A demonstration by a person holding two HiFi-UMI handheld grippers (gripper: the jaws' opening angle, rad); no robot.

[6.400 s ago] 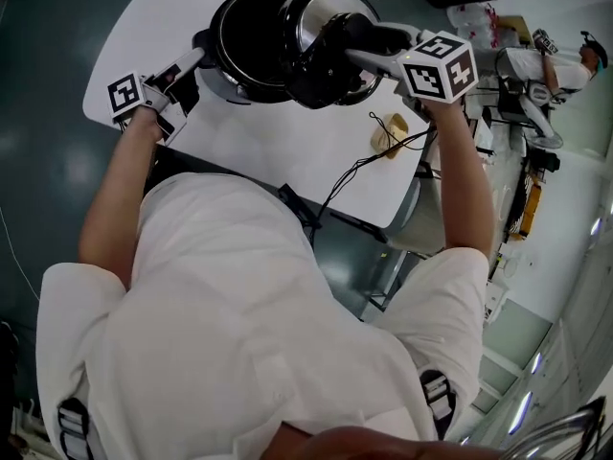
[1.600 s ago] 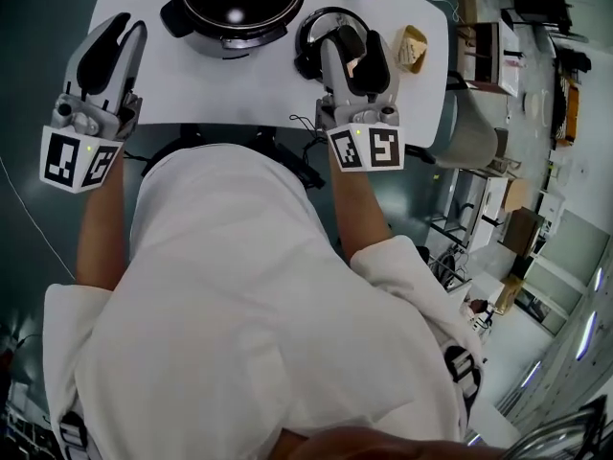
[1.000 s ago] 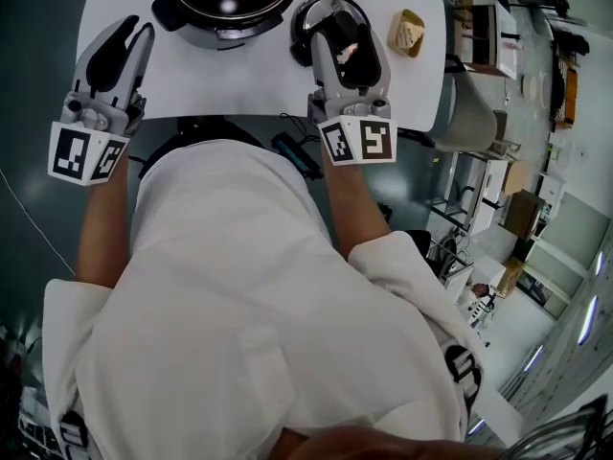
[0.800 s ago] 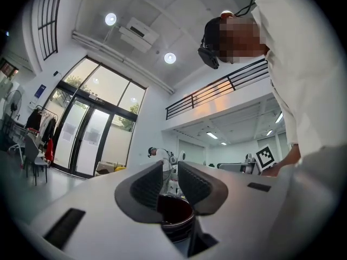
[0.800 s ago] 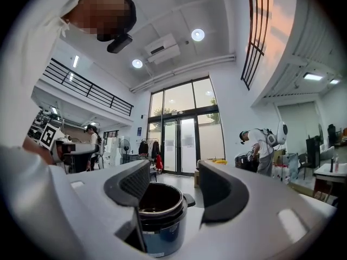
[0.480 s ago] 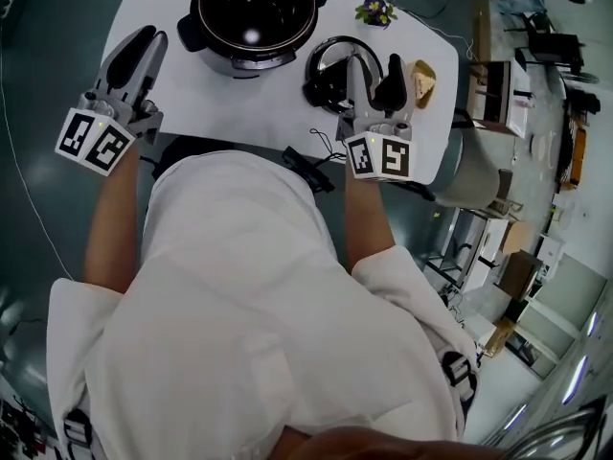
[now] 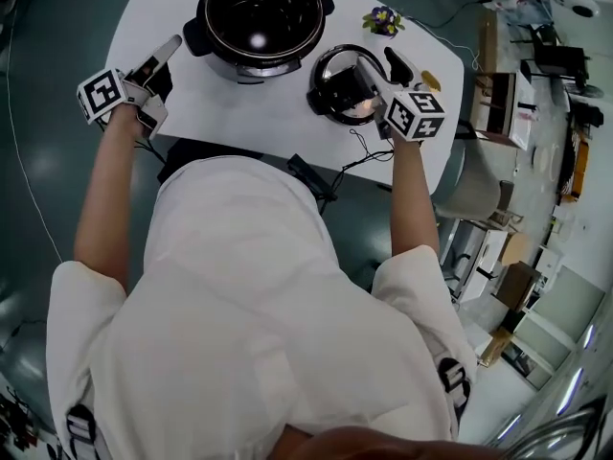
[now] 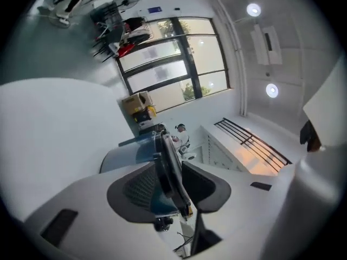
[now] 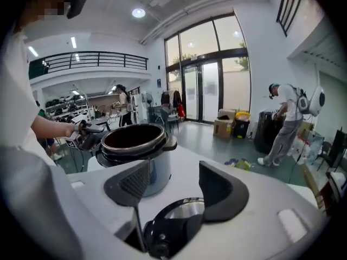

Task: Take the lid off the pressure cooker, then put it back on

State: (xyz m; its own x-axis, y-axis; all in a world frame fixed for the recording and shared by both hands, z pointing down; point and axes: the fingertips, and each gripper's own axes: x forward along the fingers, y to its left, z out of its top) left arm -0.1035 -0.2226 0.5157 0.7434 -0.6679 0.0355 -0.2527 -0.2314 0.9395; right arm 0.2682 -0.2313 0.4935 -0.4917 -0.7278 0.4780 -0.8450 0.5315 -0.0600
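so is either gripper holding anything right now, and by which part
Nothing is held. The right gripper is open over the lid; the left gripper is empty.

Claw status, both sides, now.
Left claw: open narrowly, empty; the cooker shows beyond the gap.
Right claw: open wide above the lid, not holding it.

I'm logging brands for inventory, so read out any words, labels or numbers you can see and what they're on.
None can be read.
Pressure cooker and lid: no legible brand.
Cubes on the left hand-held gripper and right hand-held gripper: square patterns only, no letters.
Cardboard box: too small to tell.
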